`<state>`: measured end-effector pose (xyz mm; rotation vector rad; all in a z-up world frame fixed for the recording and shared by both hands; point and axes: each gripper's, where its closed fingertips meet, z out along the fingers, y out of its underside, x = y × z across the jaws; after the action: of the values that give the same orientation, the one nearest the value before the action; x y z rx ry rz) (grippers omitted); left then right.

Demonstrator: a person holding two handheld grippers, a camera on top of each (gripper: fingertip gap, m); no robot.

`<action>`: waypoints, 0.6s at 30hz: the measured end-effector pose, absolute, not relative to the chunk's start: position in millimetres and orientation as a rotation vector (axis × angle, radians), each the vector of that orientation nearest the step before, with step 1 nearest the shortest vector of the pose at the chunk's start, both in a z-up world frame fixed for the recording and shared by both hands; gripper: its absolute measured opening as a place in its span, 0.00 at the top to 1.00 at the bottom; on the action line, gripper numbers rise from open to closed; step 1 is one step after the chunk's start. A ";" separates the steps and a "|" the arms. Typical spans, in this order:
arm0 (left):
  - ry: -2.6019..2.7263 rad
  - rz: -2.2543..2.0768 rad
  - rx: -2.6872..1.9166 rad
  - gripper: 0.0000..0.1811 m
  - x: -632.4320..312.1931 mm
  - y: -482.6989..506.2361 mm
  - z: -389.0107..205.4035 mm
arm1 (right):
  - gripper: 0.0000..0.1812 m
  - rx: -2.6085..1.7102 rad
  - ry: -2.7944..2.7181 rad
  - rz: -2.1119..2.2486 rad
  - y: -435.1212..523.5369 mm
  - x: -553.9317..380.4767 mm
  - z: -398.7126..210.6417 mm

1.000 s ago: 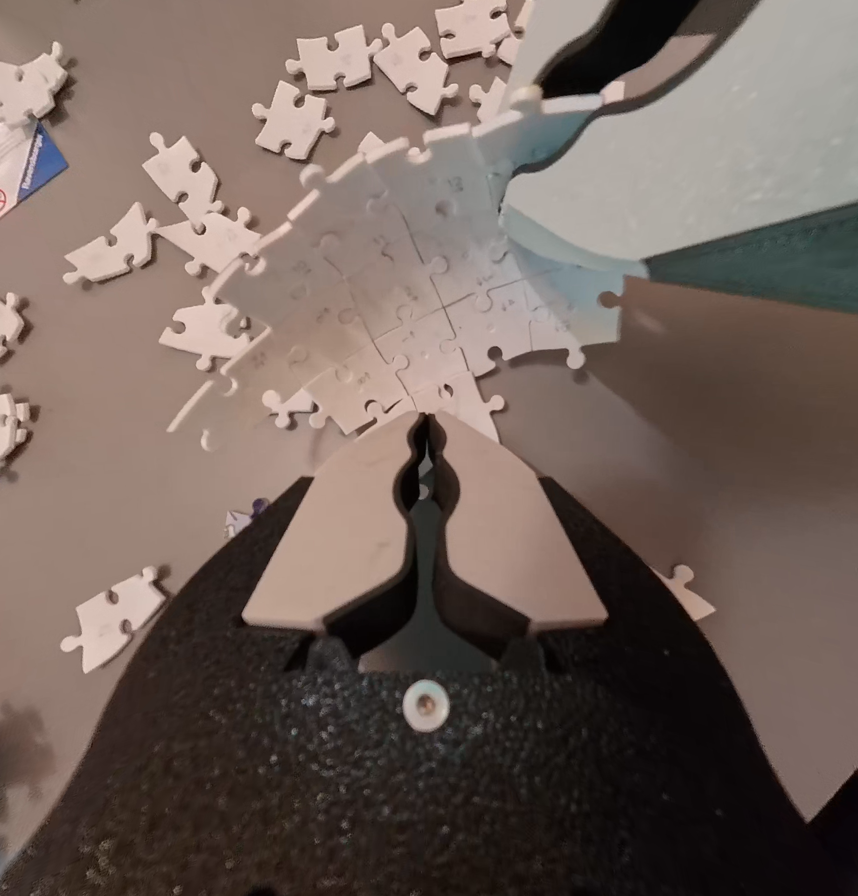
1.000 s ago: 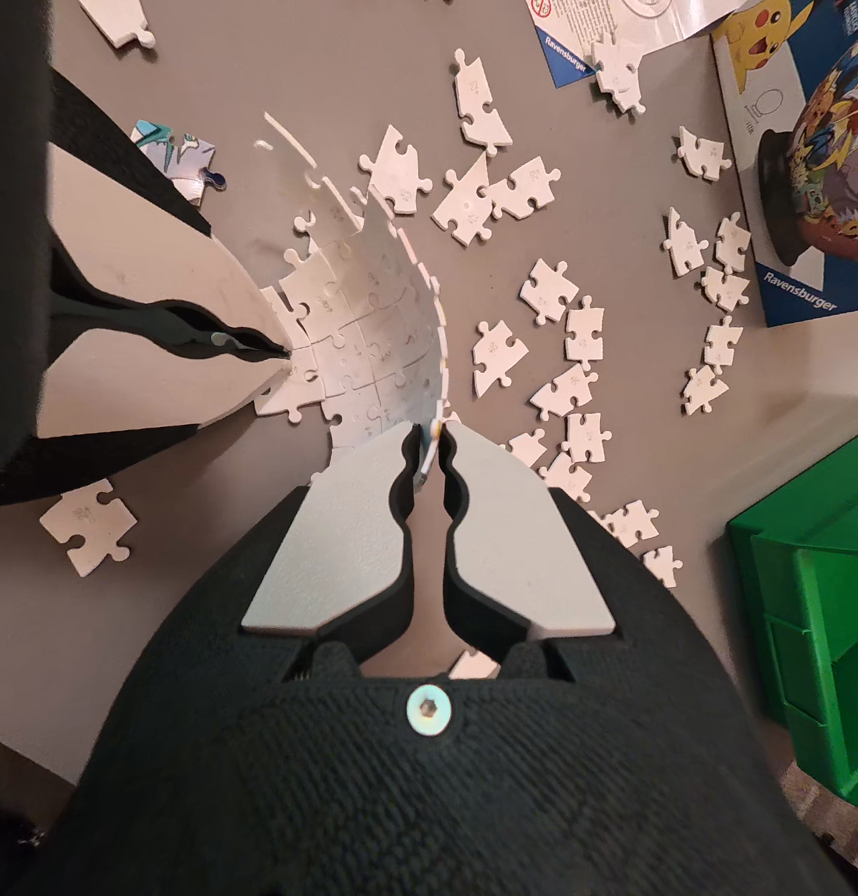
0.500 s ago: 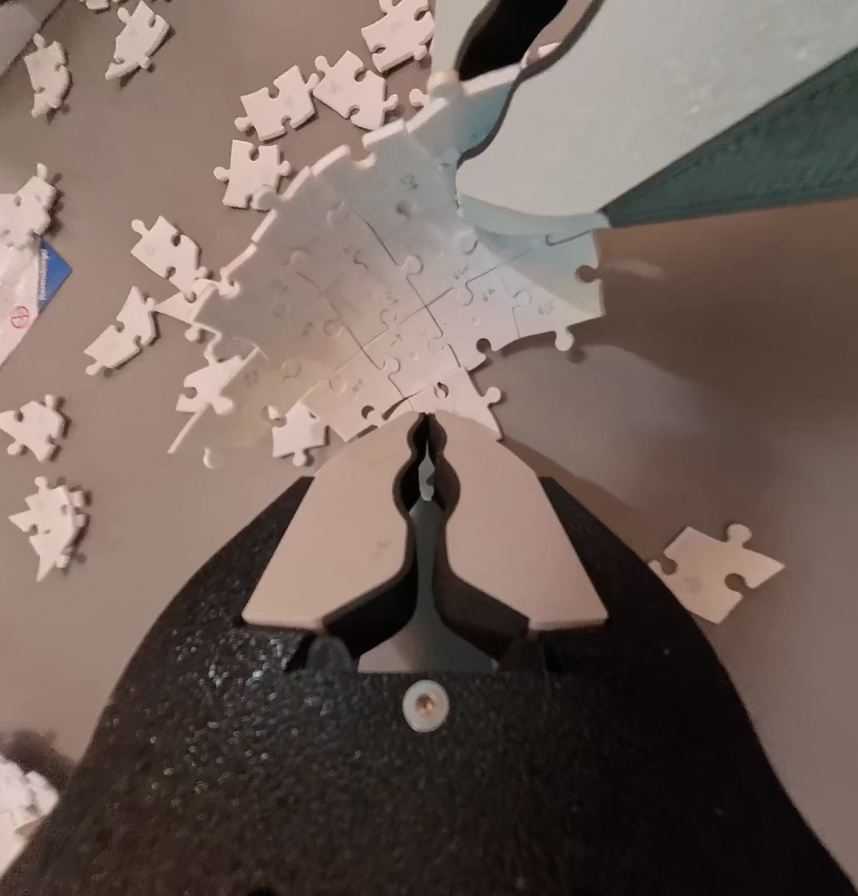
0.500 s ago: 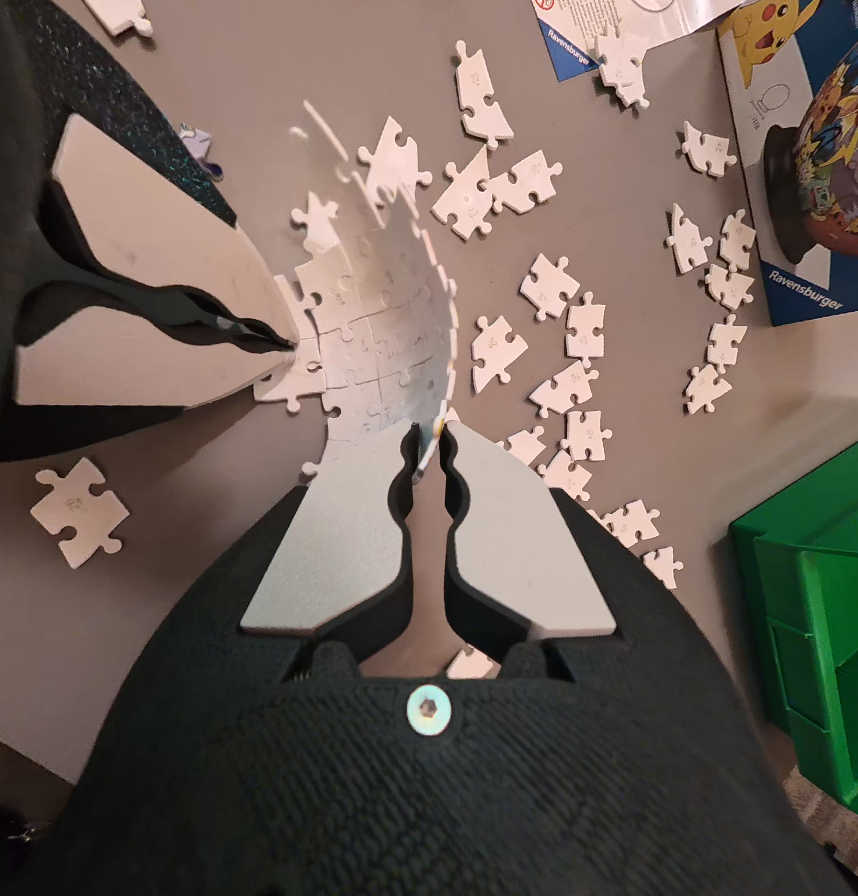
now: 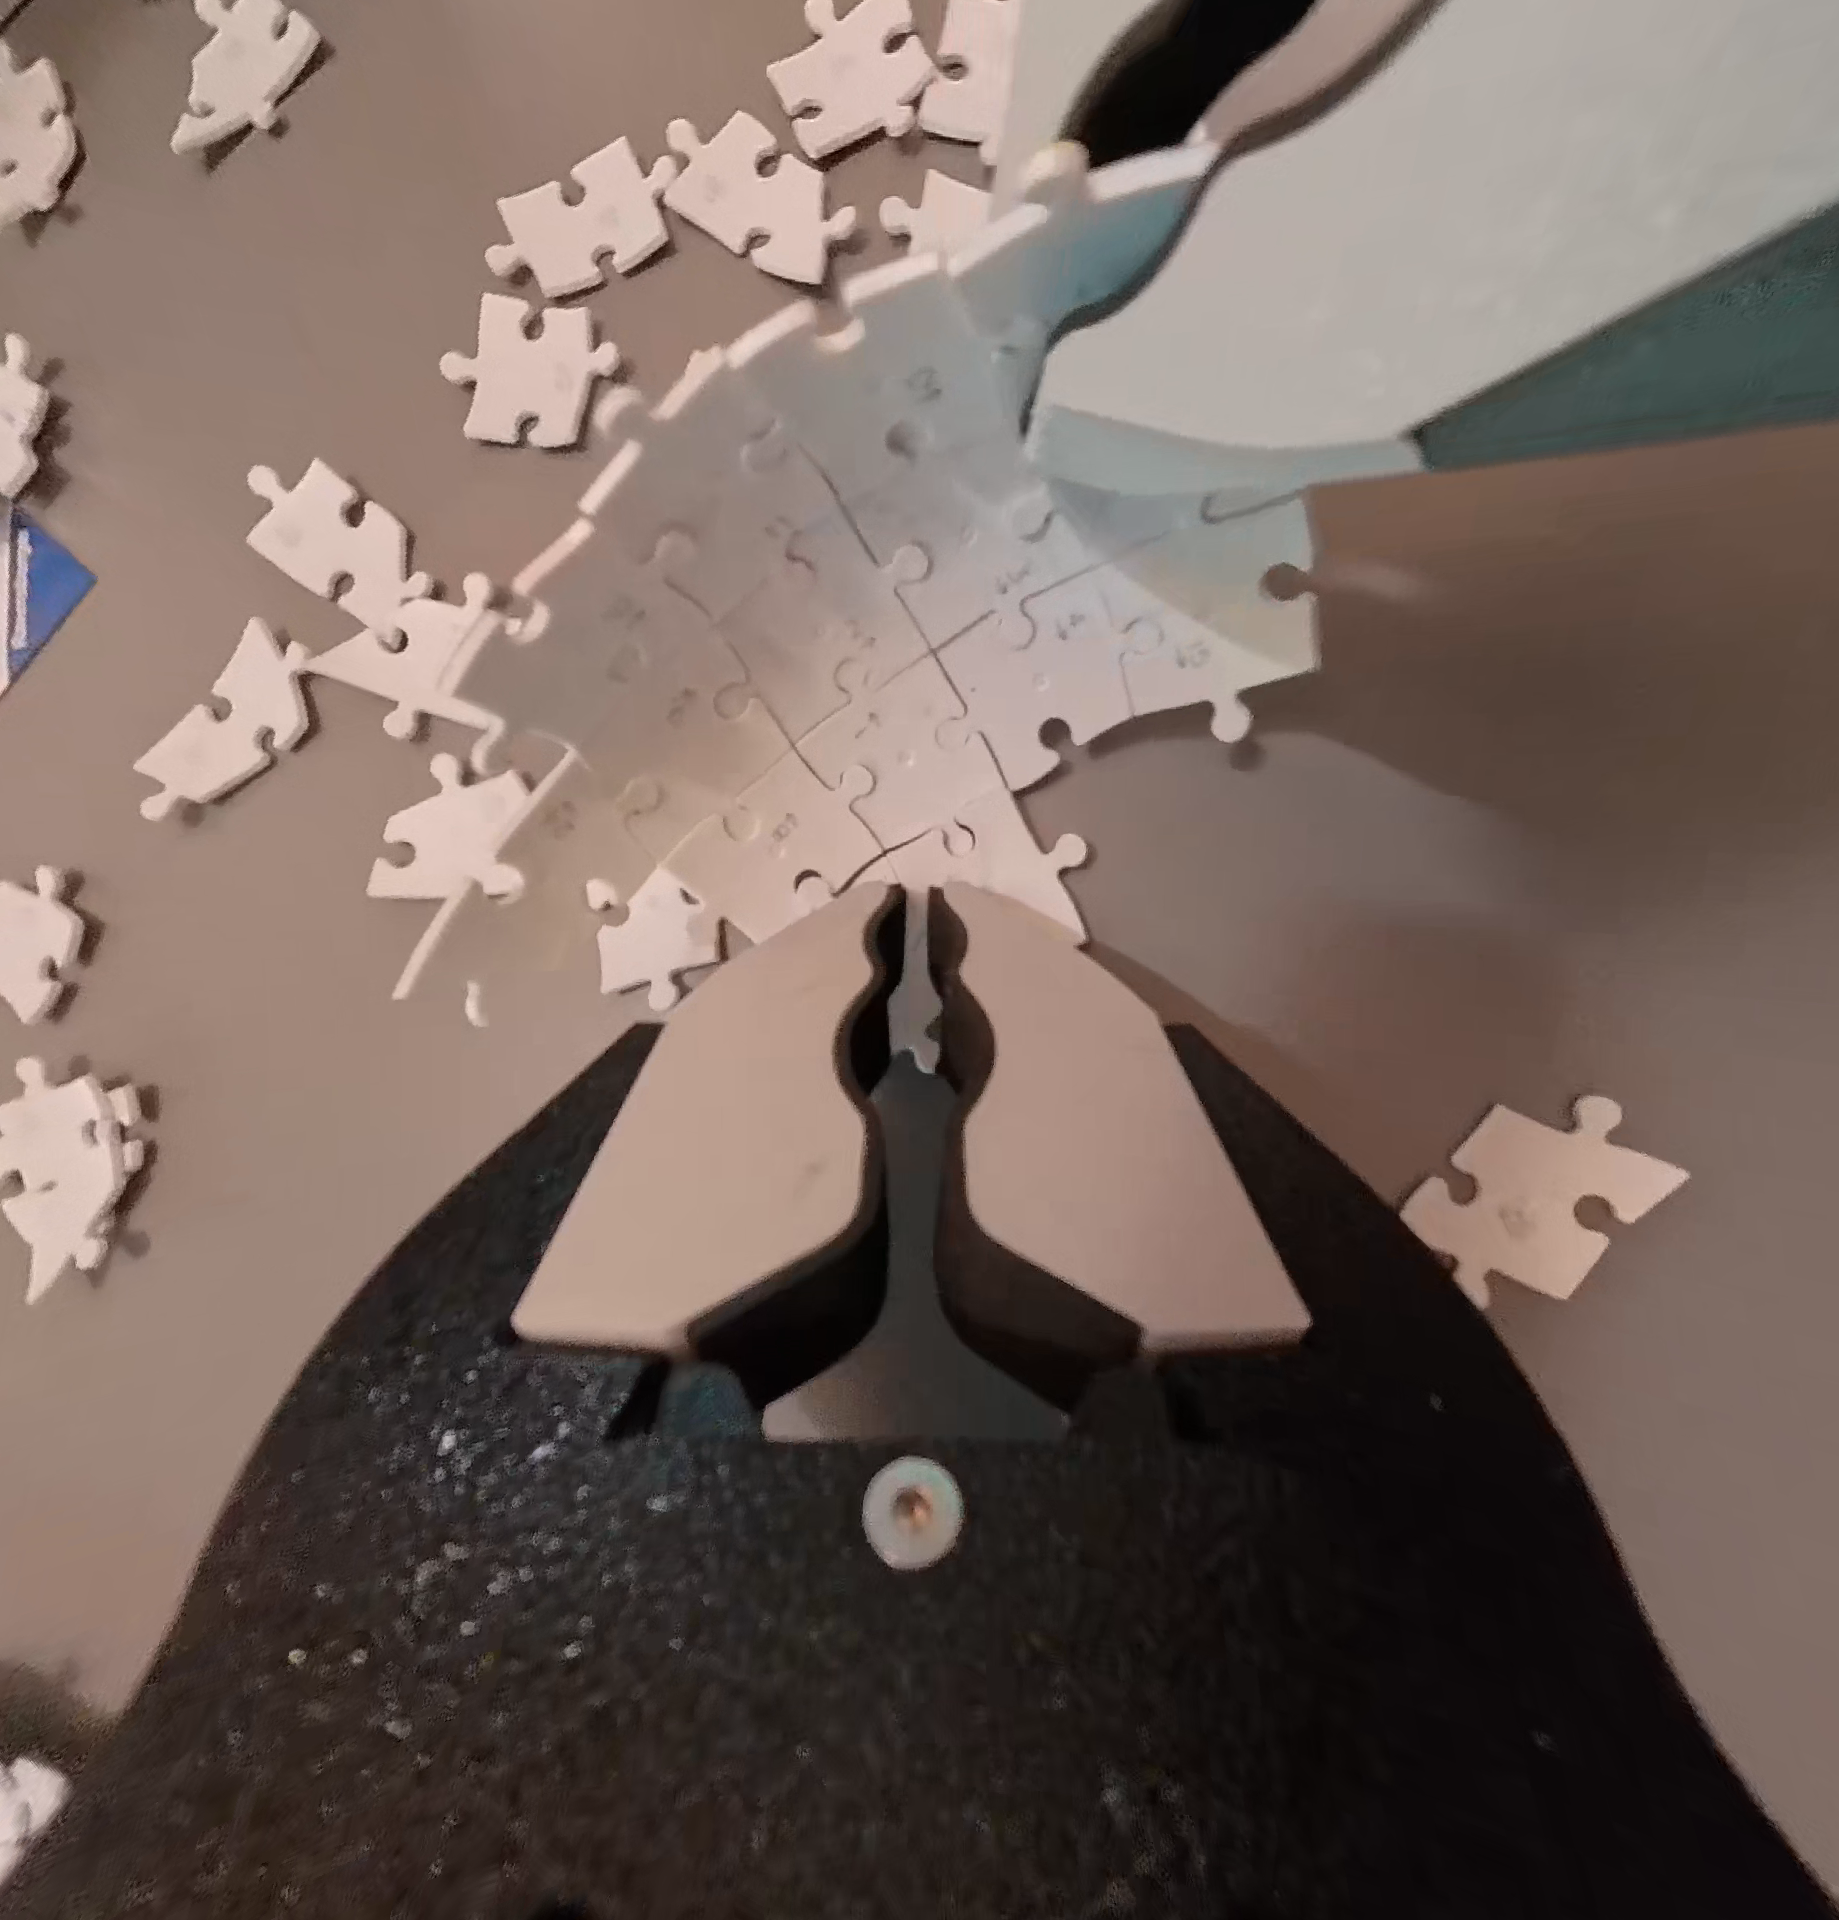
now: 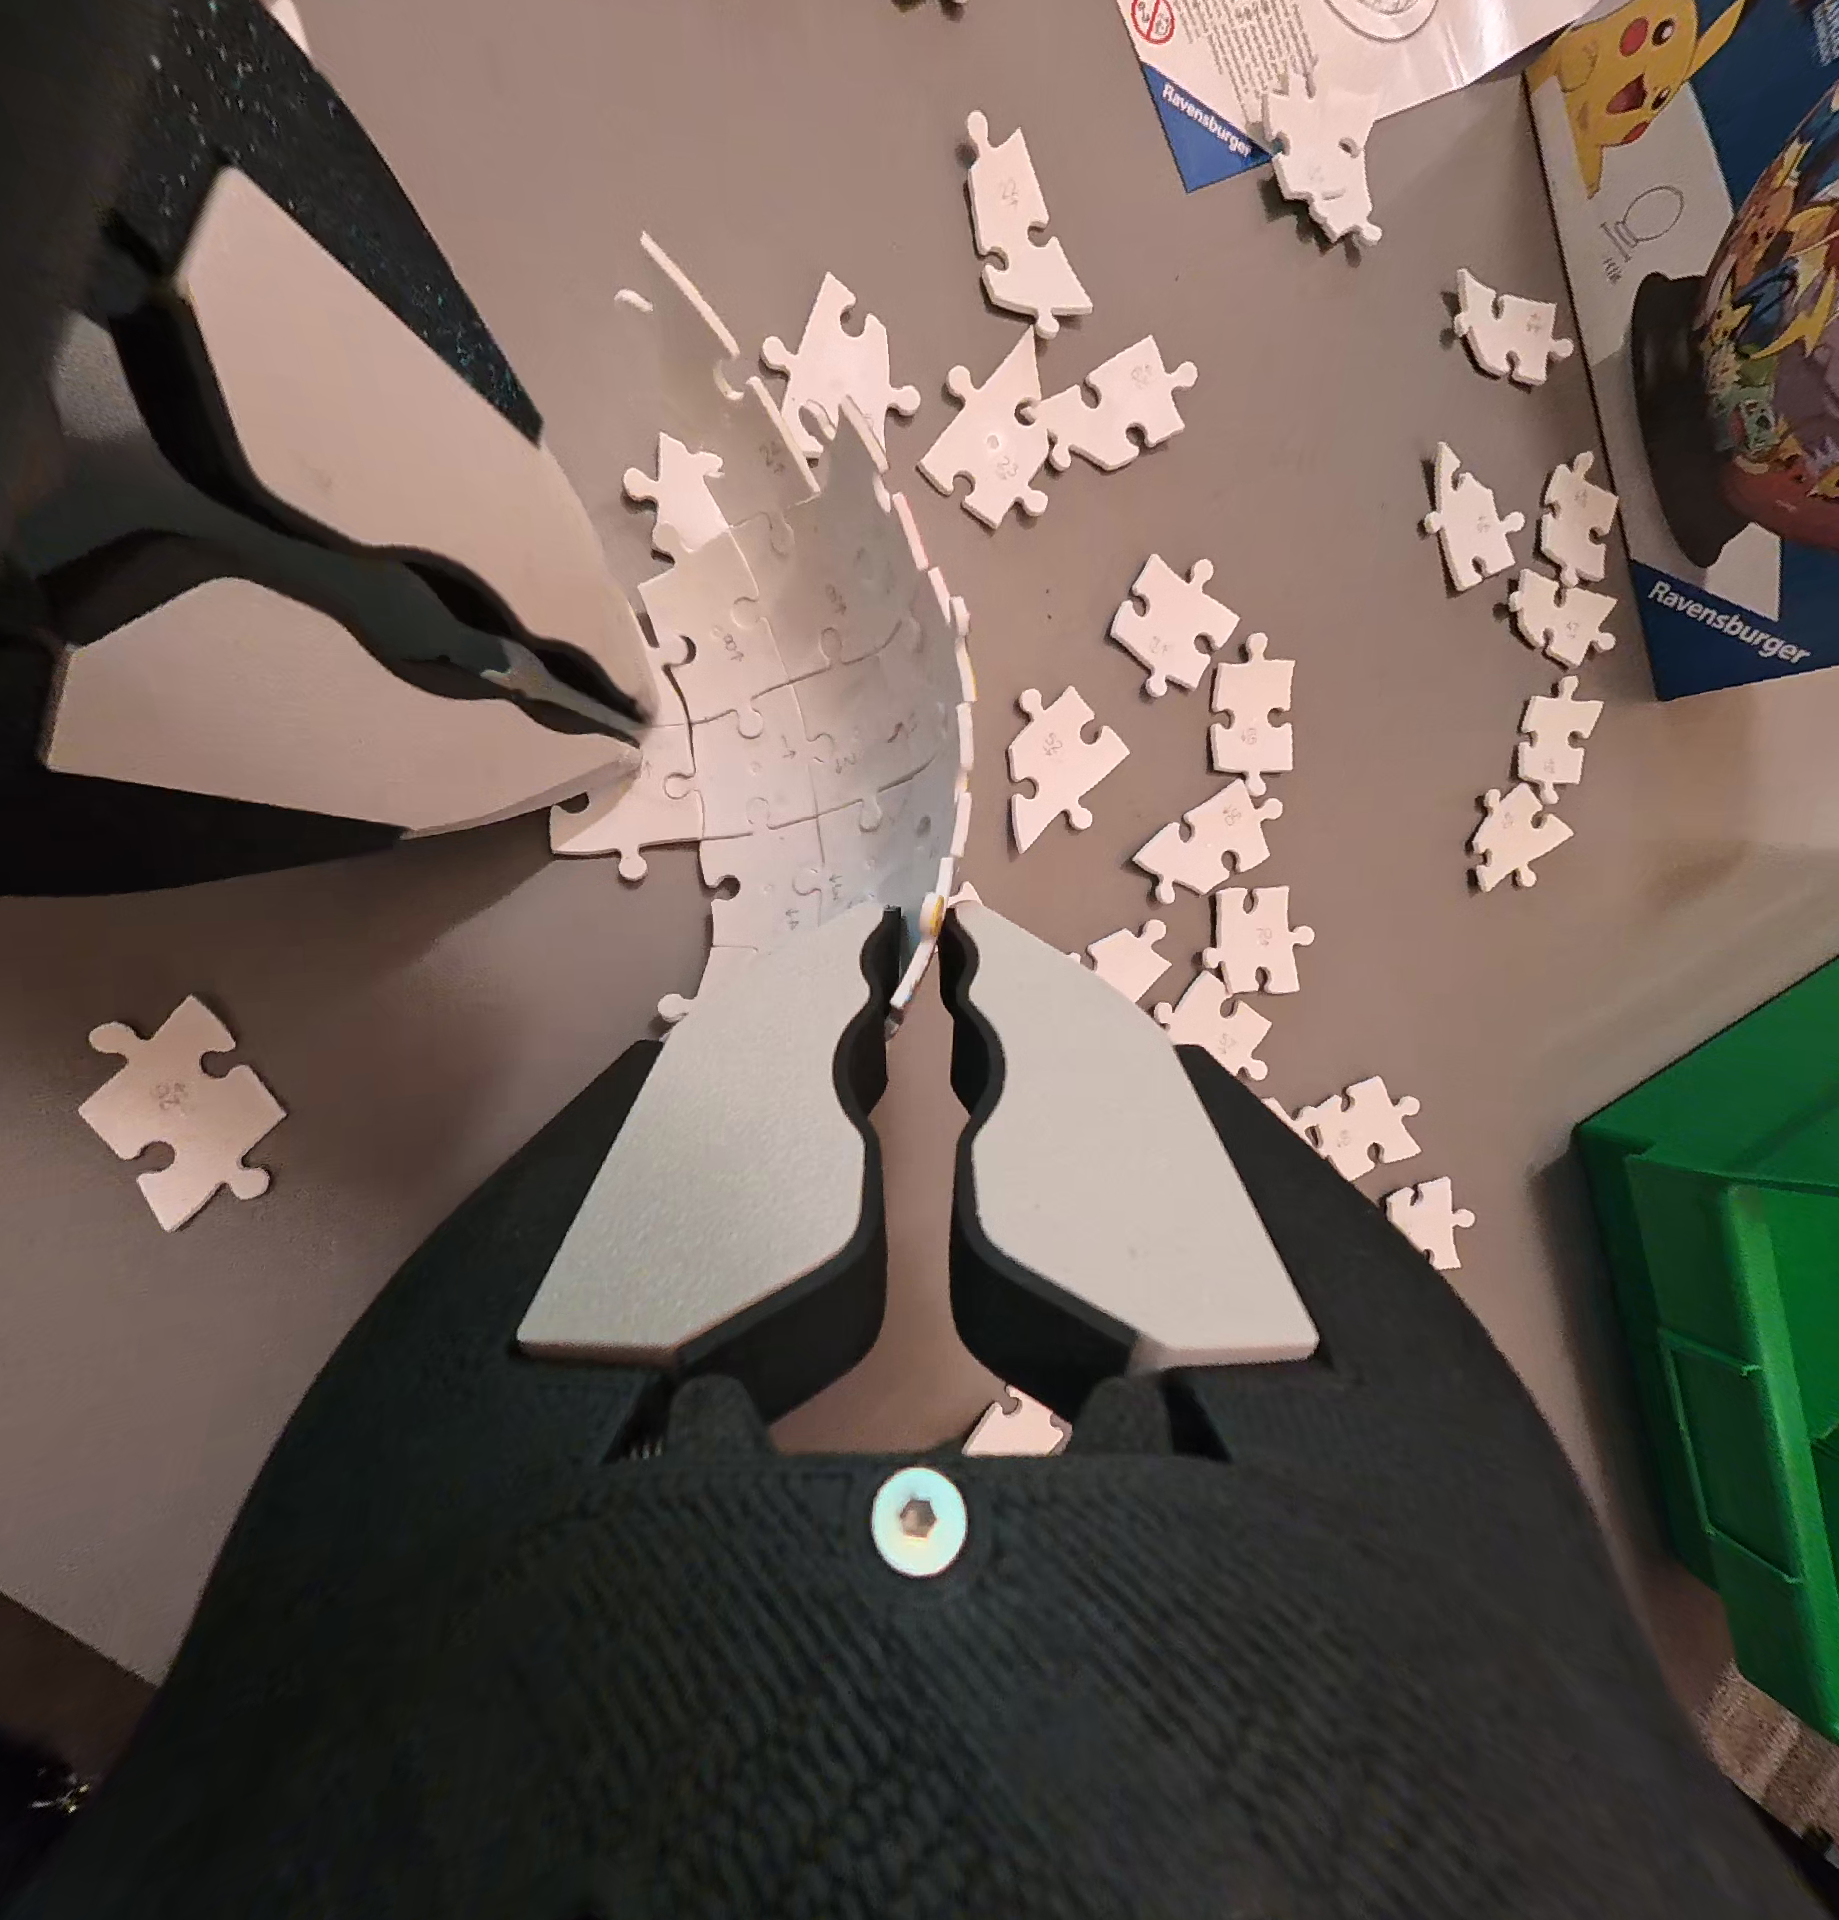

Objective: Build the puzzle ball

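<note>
A curved shell of joined white puzzle pieces, the part-built puzzle ball (image 5: 873, 634), is held above the grey table between both grippers. My left gripper (image 5: 920, 904) is shut on the shell's near edge. My right gripper (image 6: 920, 925) is shut on another edge of the shell (image 6: 821, 686), which curves up and away from it. In the left wrist view the right gripper's fingers (image 5: 1362, 260) clamp the shell at top right. In the right wrist view the left gripper's fingers (image 6: 375, 582) come in from the left. Loose white pieces (image 6: 1206, 748) lie all around.
The puzzle box (image 6: 1746, 343) and a leaflet (image 6: 1310, 62) lie at the far right. A green bin (image 6: 1746, 1351) stands at the right edge. A single piece (image 6: 182, 1112) lies at the left, and it also shows in the left wrist view (image 5: 1538, 1195). The table edge (image 6: 21, 1621) is near bottom left. Spacing between my two grippers at the tips: around 7 centimetres.
Both grippers keep their grip while the shell turns and shifts over the table. In the left view the loose pieces slide by, and a single piece comes into view at lower right.
</note>
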<state>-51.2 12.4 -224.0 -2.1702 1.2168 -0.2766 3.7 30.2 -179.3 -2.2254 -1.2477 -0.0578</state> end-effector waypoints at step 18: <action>1.268 -0.133 -2.218 1.00 -49.8 14.5 -224.9 | 0.96 -2.231 -1.225 -0.027 32.9 6.0 -181.8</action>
<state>-49.8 14.5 -224.9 -2.2179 1.2675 -0.1325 6.0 32.9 -181.8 -2.2313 -1.2250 -0.0266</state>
